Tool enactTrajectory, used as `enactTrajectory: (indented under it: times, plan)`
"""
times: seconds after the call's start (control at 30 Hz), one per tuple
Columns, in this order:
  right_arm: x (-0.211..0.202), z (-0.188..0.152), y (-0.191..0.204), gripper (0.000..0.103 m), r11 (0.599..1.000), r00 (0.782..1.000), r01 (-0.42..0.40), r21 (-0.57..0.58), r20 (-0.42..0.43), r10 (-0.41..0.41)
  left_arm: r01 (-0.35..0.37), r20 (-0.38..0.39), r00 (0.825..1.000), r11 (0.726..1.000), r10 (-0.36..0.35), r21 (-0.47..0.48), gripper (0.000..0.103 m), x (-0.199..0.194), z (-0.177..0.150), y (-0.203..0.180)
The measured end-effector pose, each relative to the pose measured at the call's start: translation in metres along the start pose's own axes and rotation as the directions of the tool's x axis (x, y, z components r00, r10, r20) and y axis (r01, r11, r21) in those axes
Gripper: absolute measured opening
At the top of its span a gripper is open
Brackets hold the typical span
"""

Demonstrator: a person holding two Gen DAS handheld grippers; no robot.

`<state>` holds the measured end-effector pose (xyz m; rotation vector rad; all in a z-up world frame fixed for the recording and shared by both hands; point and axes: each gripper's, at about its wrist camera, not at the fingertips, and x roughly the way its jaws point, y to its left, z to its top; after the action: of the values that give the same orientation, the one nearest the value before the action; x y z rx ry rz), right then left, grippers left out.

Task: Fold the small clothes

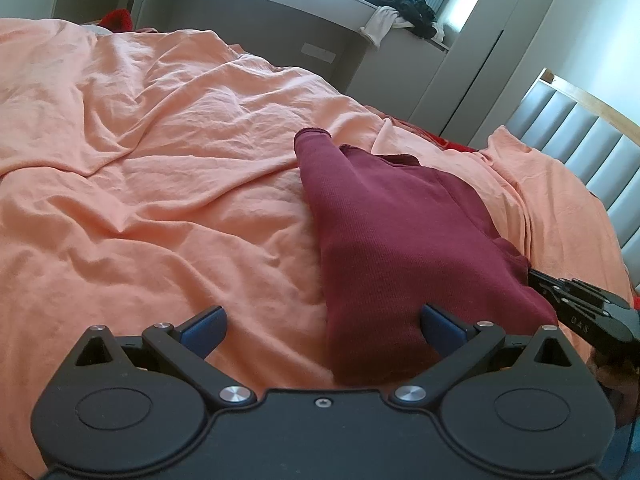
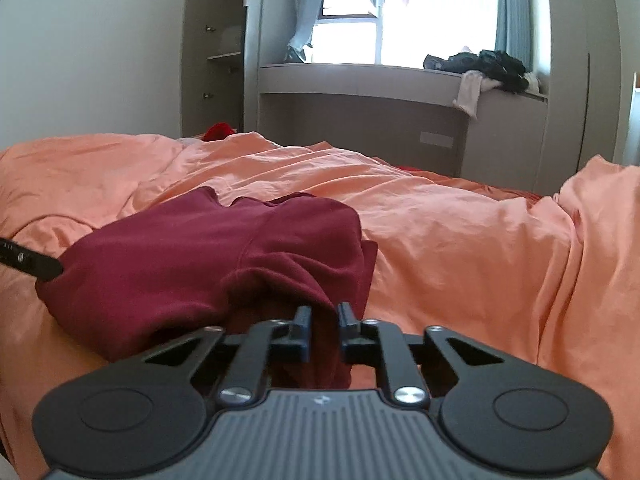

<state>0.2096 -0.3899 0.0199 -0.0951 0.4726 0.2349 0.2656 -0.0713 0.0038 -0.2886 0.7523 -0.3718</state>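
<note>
A small maroon garment [image 1: 400, 232] lies loosely bunched on the orange bed cover [image 1: 160, 160]. In the left wrist view my left gripper [image 1: 323, 320] stands open at the garment's near end, its blue right finger [image 1: 440, 328] over the cloth and its left finger over the cover. My right gripper [image 1: 534, 278] reaches in from the right and meets the garment's right edge. In the right wrist view my right gripper [image 2: 324, 314] is shut on a fold of the maroon garment [image 2: 200, 256]. One black finger [image 2: 32, 266] of the left gripper touches the cloth's left side.
The rumpled orange cover [image 2: 480, 240] spreads across the whole bed. A padded grey headboard [image 1: 580, 152] rises at the right. Beyond the bed, a grey window ledge [image 2: 360, 80] carries a pile of dark clothes [image 2: 488, 64]. Something red [image 2: 218, 131] lies past the far edge.
</note>
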Motion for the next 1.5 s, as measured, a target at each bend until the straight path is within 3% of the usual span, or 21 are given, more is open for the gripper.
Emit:
enactTrajectory:
  times: [0.13,0.3,0.43,0.53,0.63,0.7,0.73,0.77,0.97,1.13,1.37,1.5]
  plan:
    - [-0.018,-0.003,0.020,0.006,0.984,0.998,0.046,-0.172,0.053,-0.037,0.002,-0.001,1.000,1.000,-0.002,-0.003,0.103,0.000,0.000,0.000]
    - [-0.025,-0.022,0.048,0.005,0.918,0.990,0.137,-0.371,0.042,-0.131,0.003,-0.002,1.000,1.000,-0.003,-0.002,0.103,0.001,-0.001,0.000]
    - [-0.020,-0.027,0.052,0.006,0.919,0.992,0.121,-0.374,0.015,-0.124,0.002,-0.004,1.000,1.000,-0.002,-0.002,0.103,0.001,-0.001,0.000]
    - [-0.029,-0.020,0.039,0.016,0.949,0.994,0.106,-0.298,0.019,-0.105,0.002,-0.002,1.000,1.000,-0.002,-0.001,0.103,0.001,-0.001,0.000]
    - [-0.038,-0.012,0.019,0.044,0.976,0.994,0.109,-0.189,0.032,-0.104,0.000,0.001,1.000,1.000,0.000,0.004,0.103,0.001,-0.001,0.000]
    - [-0.043,-0.009,0.006,0.054,0.987,0.994,0.109,-0.118,0.046,-0.104,-0.002,0.004,1.000,1.000,0.002,0.008,0.103,0.000,-0.001,-0.002]
    - [-0.046,-0.007,-0.002,0.064,0.991,0.993,0.110,-0.071,0.053,-0.107,-0.004,0.005,1.000,1.000,0.004,0.010,0.103,0.000,-0.001,-0.002]
    - [-0.048,-0.007,-0.008,0.074,0.994,0.993,0.108,-0.027,0.059,-0.106,-0.005,0.006,1.000,1.000,0.005,0.013,0.103,-0.001,-0.001,-0.002]
    - [-0.043,-0.011,-0.048,0.098,0.968,0.996,0.037,0.246,0.072,-0.057,-0.015,0.015,1.000,1.000,0.015,0.028,0.103,-0.002,-0.002,-0.006]
    - [-0.023,-0.018,-0.069,0.103,0.907,0.997,-0.039,0.418,0.083,0.005,-0.016,0.021,1.000,0.999,0.015,0.039,0.103,-0.003,-0.003,-0.008]
    - [0.026,-0.027,-0.089,0.103,0.756,0.989,-0.150,0.637,0.091,0.119,0.013,0.026,1.000,0.999,-0.014,0.039,0.103,-0.002,-0.005,-0.002]
    - [0.045,-0.029,-0.078,0.101,0.760,0.989,-0.139,0.635,0.054,0.135,0.036,0.015,0.999,0.999,-0.036,0.027,0.103,0.000,-0.005,0.003]
